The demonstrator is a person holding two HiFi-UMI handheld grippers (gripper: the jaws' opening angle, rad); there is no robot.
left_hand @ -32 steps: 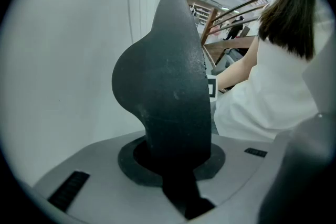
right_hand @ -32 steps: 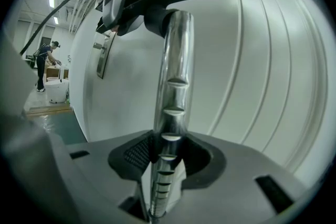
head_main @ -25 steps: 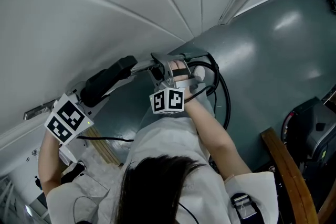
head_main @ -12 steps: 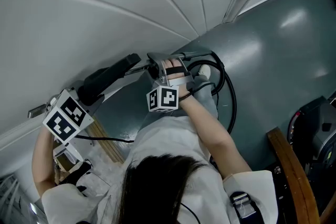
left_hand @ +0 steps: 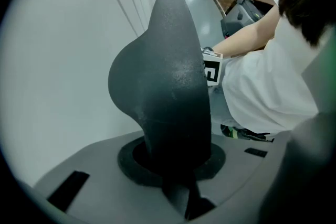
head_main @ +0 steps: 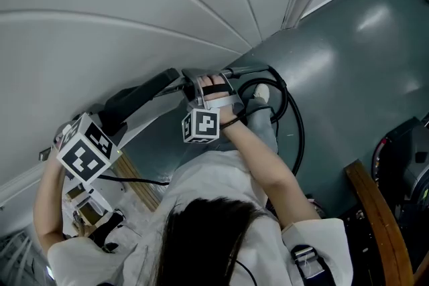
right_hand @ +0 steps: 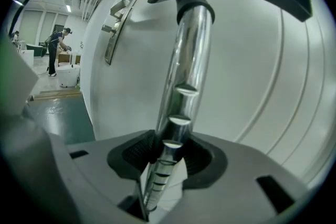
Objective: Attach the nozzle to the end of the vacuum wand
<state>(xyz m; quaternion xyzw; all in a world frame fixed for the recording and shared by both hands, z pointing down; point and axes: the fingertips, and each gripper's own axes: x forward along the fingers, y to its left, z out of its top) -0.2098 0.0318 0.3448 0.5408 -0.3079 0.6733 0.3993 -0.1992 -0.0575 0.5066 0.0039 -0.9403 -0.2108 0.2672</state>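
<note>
Nearest the head camera, the person's white shirt filled the lower frame, with both forearms reaching away from it. The left gripper stood at lower left, its marker cube turned upward. Its jaws were almost together and clamped on the near end of the black nozzle, which rose out of them and broadened.

The right gripper sat just beyond the shirt, at frame centre. Its jaws stood at a middling gap, with the ribbed pads pressing on either side of the chrome vacuum wand. The wand ran on from those jaws, and its far end sat inside the nozzle's black collar, which closed round the tube. Nozzle and wand lay in one line between the two grippers, in front of the white curved wall.

Beyond the right hand, black cables looped over the grey-green floor. A curved wooden rail lay at far right.
</note>
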